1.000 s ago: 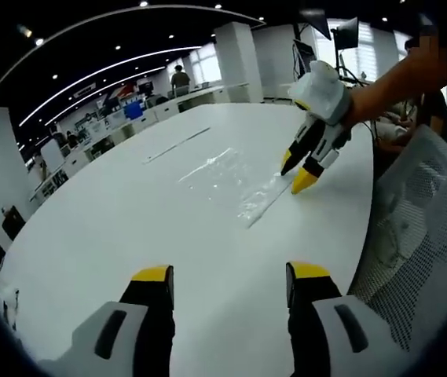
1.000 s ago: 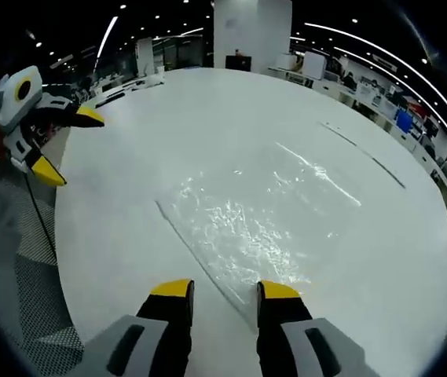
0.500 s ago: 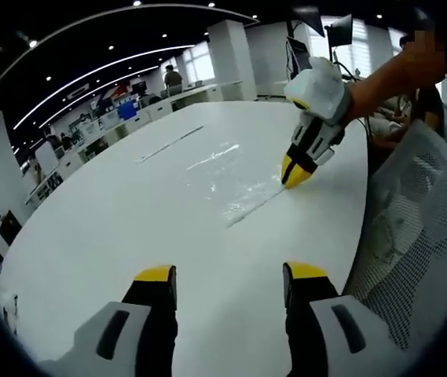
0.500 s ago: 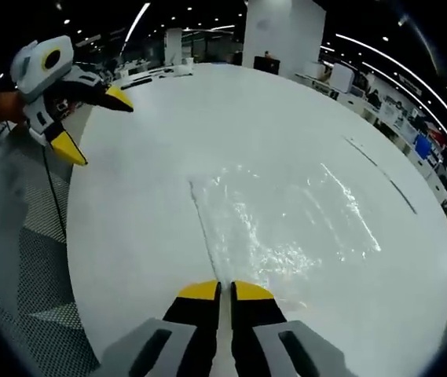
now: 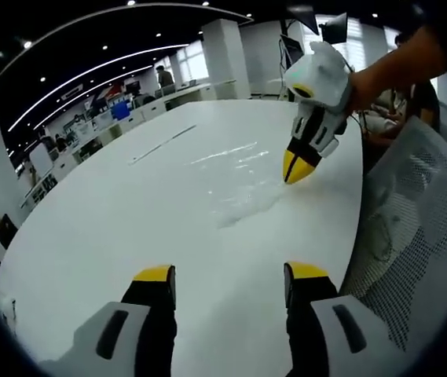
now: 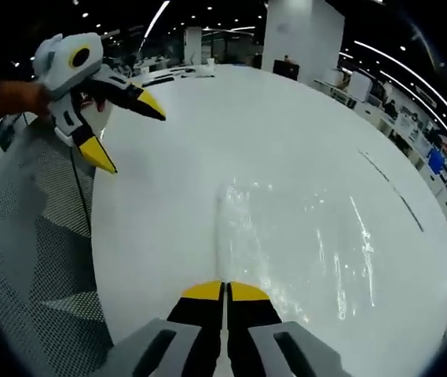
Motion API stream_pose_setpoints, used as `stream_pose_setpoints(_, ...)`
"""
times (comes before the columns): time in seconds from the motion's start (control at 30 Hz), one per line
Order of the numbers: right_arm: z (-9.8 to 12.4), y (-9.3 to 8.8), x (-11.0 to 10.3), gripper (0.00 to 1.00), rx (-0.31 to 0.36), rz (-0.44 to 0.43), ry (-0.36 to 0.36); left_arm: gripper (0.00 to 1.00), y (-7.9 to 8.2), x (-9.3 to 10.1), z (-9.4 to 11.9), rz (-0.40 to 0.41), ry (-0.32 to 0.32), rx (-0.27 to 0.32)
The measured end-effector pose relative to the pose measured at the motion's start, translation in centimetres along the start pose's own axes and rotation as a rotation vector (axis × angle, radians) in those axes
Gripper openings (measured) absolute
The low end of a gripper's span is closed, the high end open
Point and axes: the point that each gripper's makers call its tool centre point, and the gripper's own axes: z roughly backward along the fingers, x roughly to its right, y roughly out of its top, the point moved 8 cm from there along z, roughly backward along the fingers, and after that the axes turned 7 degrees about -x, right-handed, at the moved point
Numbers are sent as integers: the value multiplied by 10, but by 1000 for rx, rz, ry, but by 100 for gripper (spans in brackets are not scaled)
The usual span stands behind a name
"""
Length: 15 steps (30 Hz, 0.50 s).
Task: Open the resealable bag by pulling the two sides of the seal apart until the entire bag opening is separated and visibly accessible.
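Bright ceiling strips and spot lights run over a large open office, with white pillars (image 5: 225,49) and rows of desks far behind. Nearer, a wide white table (image 5: 129,212) with a rounded edge carries the clear plastic bag (image 5: 243,177), which lies crumpled and shiny toward the table's right side in the left gripper view. A white mesh chair (image 5: 412,228) stands just beside the table edge.

In the left gripper view, the left tongs (image 5: 231,275) rise from the bottom with yellow tips set wide apart, over bare table and well short of the bag. The right tongs (image 5: 296,166) reach in from the upper right on a person's forearm (image 5: 396,63), tilted down, with their tips pressed together at the bag's near edge.

In the right gripper view, the right tongs (image 6: 225,292) are closed narrow on the bag's (image 6: 286,243) sealed strip, which runs straight away from the tips. The left tongs (image 6: 129,129) hover at upper left, spread wide, apart from the bag.
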Motion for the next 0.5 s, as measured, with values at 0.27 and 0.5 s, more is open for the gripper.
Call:
stream_pose_setpoints(0.27,19,13,-3,0,40,72,42,54,3,1,-4,-2,-12,2)
stream_pose_setpoints(0.5,37,27,-13,0,78,148,61,53,12,-4,-9,-17,-22,13)
